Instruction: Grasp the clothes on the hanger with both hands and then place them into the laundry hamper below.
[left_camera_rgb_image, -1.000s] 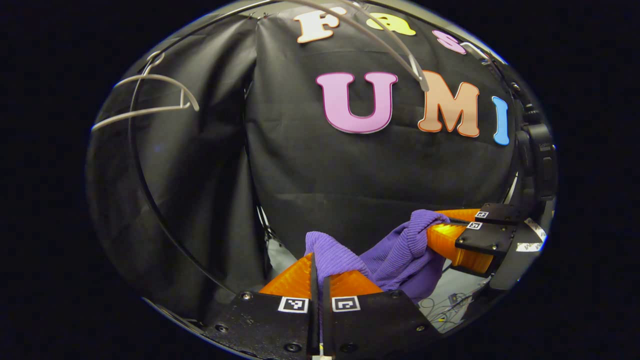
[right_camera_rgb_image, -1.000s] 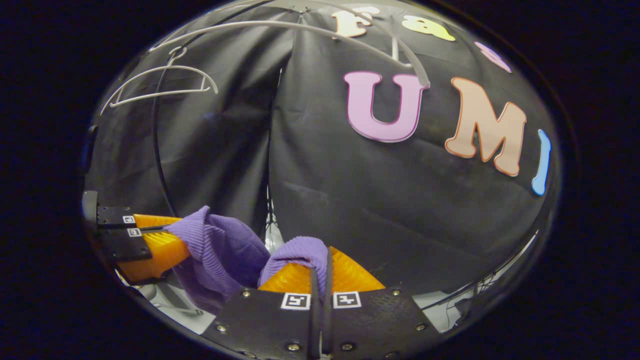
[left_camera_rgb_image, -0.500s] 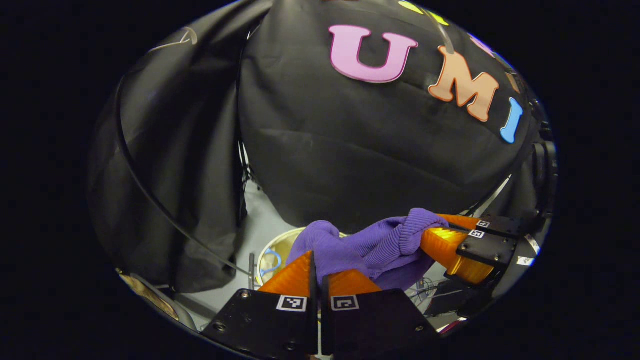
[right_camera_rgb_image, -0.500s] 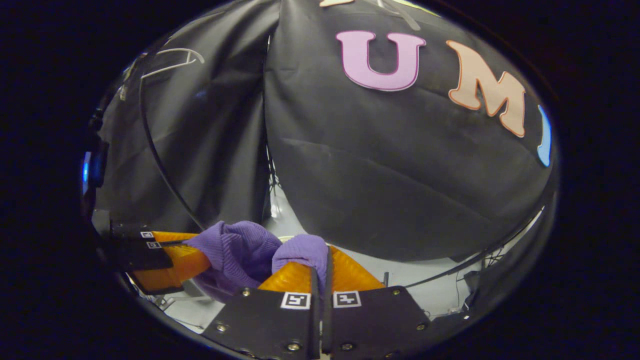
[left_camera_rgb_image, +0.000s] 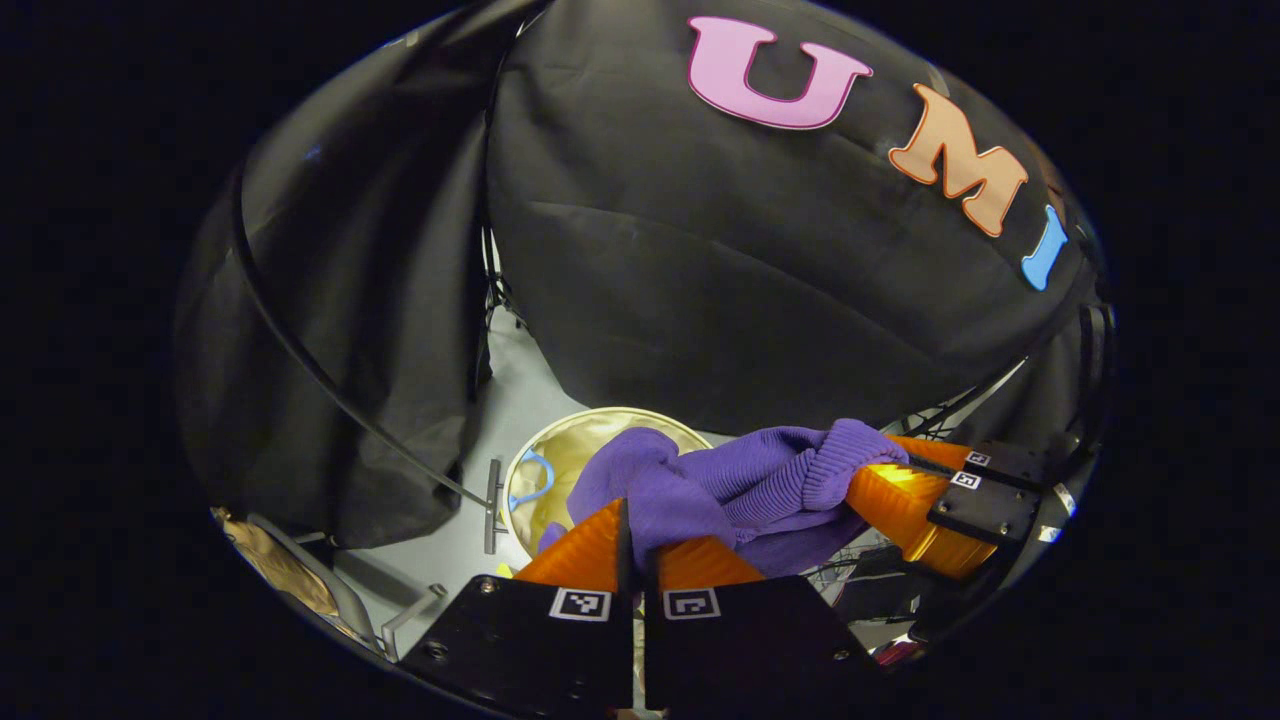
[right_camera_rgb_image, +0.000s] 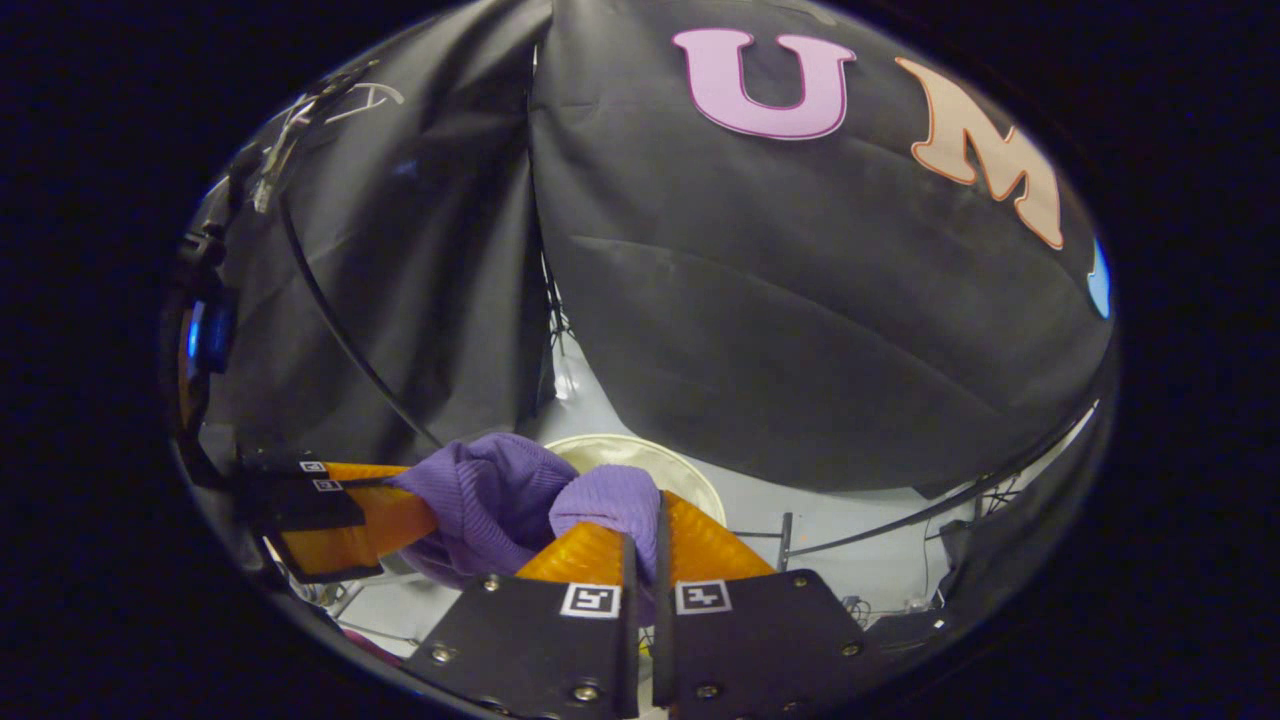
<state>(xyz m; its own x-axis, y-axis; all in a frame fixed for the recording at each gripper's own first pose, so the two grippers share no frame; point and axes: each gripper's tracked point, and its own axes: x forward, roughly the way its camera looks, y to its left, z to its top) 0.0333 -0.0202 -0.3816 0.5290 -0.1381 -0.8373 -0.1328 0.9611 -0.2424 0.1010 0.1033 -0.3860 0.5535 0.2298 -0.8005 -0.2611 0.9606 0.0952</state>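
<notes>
While clamped, both tongs (left_camera_rgb_image: 632, 520) (right_camera_rgb_image: 640, 525) pinch purple garment (left_camera_rgb_image: 730, 485).

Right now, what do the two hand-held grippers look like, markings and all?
Left hand-held gripper: flat black plates studded with screws, each bearing a small black-and-white square marker, ahead of two ridged wedge-shaped fingers. Right hand-held gripper: same build, with a marker on each plate.

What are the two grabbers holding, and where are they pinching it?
Both hold the purple sweater. The left gripper pinches one bunched end of it and the right gripper pinches the other, above the hamper.
</notes>
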